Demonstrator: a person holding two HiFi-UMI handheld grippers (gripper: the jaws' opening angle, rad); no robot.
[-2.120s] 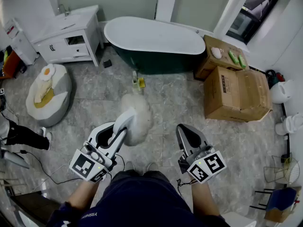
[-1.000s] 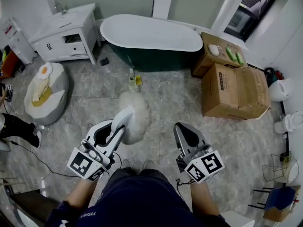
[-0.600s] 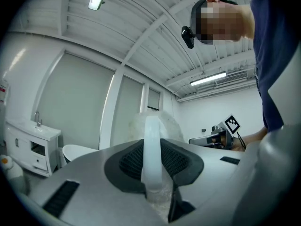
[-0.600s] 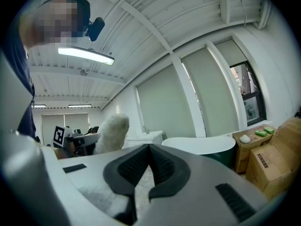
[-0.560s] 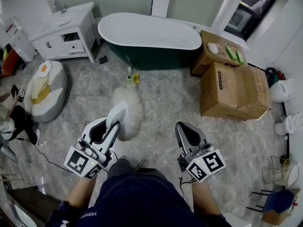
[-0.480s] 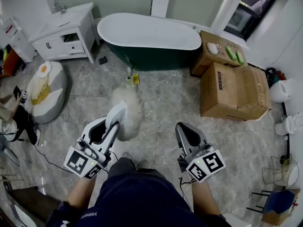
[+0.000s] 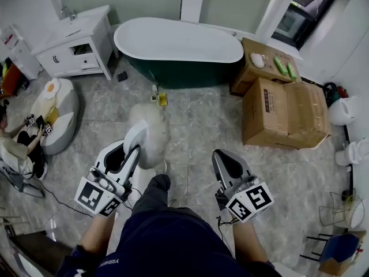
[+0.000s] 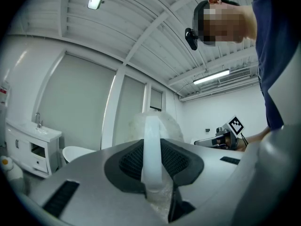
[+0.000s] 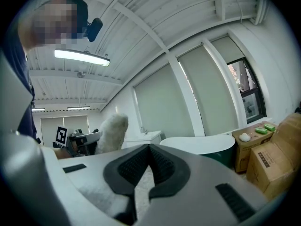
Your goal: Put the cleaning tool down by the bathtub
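Note:
A fluffy white duster (image 7: 149, 133) with a pale translucent handle (image 7: 135, 140) is the cleaning tool. My left gripper (image 7: 130, 150) is shut on that handle, and the fluffy head sticks out ahead of it over the tiled floor. In the left gripper view the handle (image 8: 152, 149) stands upright between the dark pads, with the fluffy head (image 8: 162, 124) behind it. The dark green bathtub (image 7: 179, 42) with its white rim stands farther ahead against the wall. My right gripper (image 7: 222, 158) is shut with nothing in it; its view shows the duster (image 9: 113, 133) at left and the bathtub (image 9: 202, 142) ahead.
Two cardboard boxes (image 7: 285, 111) stand right of the tub. A white vanity cabinet (image 7: 72, 42) is at the back left, with a cushion (image 7: 55, 111) in front of it. A person (image 7: 20, 149) sits at the far left. A small yellow item (image 7: 158, 98) lies by the tub.
The view has drifted forward and my knee has come up between the grippers. The left gripper with the duster has shifted slightly left. A seated person has come into view at left.

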